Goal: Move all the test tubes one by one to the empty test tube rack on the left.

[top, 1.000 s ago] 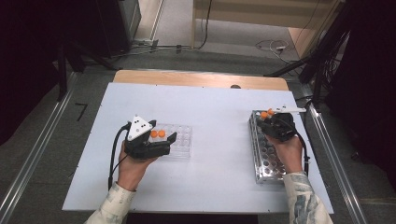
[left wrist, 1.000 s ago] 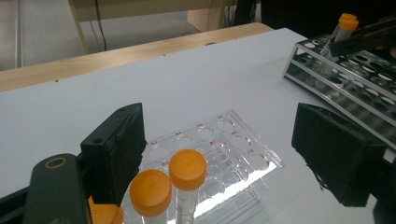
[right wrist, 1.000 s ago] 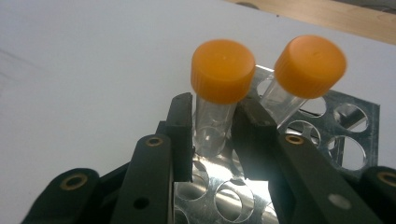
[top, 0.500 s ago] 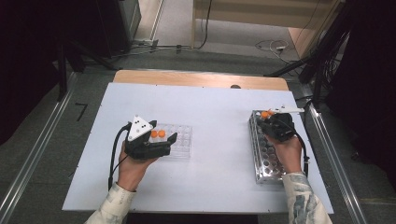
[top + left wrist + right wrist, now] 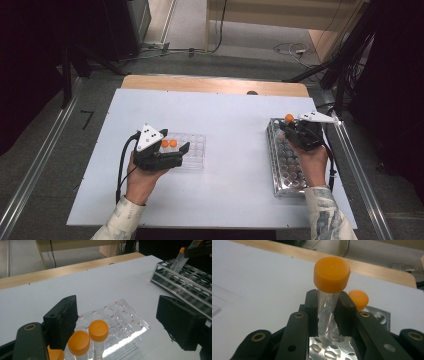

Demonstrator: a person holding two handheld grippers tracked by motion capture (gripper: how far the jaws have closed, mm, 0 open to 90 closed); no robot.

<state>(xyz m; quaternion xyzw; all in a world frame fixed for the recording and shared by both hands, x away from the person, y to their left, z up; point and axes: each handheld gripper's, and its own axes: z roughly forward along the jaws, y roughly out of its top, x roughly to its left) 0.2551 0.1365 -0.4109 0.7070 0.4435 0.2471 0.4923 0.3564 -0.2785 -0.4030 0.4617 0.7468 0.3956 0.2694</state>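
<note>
the white table [image 5: 230,115] carries a metal tube rack [image 5: 287,172] at the right and a clear well plate [image 5: 192,150] at the left (three orange-capped tubes stand at it). the left gripper [image 5: 181,154] rests released over the plate, nothing between its jaws. the right gripper [image 5: 327,312] is clamped on an orange-capped tube [image 5: 329,290] above the rack's far end, a second cap [image 5: 359,299] just behind.

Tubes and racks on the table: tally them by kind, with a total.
Orange-capped tubes: 5, namely 3 by the clear rack and 2 at the metal rack
Clear rack: 1
Metal rack: 1
Total: 7
</note>
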